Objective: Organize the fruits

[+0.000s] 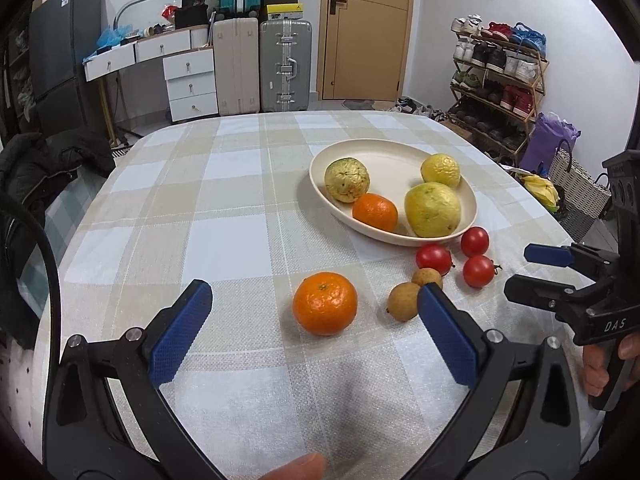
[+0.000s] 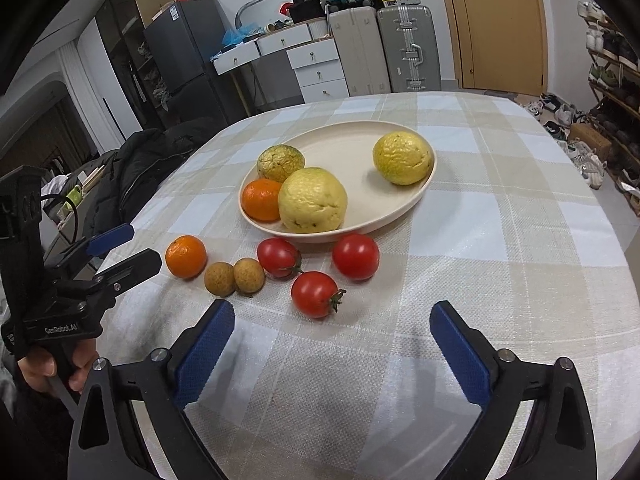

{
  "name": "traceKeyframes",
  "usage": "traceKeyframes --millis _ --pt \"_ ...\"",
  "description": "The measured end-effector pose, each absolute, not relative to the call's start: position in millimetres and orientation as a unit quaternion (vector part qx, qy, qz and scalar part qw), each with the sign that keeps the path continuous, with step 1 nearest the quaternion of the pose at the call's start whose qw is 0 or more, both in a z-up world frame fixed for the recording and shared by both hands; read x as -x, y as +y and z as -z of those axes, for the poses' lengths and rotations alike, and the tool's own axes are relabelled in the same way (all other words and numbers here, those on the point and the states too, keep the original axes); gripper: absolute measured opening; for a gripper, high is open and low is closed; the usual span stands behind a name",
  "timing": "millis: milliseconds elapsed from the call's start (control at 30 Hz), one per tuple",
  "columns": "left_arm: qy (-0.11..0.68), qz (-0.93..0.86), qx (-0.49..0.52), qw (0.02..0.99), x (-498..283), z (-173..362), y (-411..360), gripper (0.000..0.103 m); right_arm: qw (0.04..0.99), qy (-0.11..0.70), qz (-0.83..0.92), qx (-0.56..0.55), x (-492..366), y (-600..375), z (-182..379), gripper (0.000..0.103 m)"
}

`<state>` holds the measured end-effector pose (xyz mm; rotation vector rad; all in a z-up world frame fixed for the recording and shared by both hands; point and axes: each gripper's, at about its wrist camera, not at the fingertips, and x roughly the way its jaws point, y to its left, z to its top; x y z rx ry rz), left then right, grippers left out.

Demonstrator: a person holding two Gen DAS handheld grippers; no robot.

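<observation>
- Fruits are split between the checked surface (image 1: 240,240) and the cream plate (image 1: 400,160), so plenty is left to sort.
- Nearest: the left gripper (image 1: 316,300) hangs with its jaws wide apart and nothing in them, lined up on the loose mandarin (image 1: 325,303), which lies on the cloth just ahead between the pads.
- That mandarin looks light and firm-ish with a soft peel, so I'd pinch it across the widest middle, gently, since it's round and could roll.
- The right gripper (image 2: 332,320) is spread open and empty too, with the closest tomato (image 2: 316,294) right ahead of it.
- Two small brown longans (image 2: 234,278) touch each other just beside the mandarin. Tiny, hard shell, easy to squirt out.
- Three tomatoes sit clustered near the plate's front rim. Smooth, slippery skin, squashy, so go easy, and avoid the stems.
- Farther back, the plate holds another mandarin (image 2: 262,200) and three bumpy yellow-green citrus (image 2: 313,200), probably the heaviest of the lot.
</observation>
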<state>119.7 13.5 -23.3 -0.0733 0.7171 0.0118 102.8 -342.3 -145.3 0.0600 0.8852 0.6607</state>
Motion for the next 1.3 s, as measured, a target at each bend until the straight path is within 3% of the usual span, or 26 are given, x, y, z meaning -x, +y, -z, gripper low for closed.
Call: traceKeyframes --millis 67,1033,1300 --pt "0.356 -0.009 0.038 0.934 -122 26 16 0.102 0.846 0.427 -0.317 -0.026 -103 -340 149 0.086" --pt "0.41 -0.024 0.04 0.911 -145 55 22 0.101 0.832 0.437 -0.341 -0.01 -111 -316 156 0.066" --pt "0.417 -0.02 0.046 0.908 -147 58 23 0.098 0.837 0.433 -0.335 0.024 -113 -301 156 0.056"
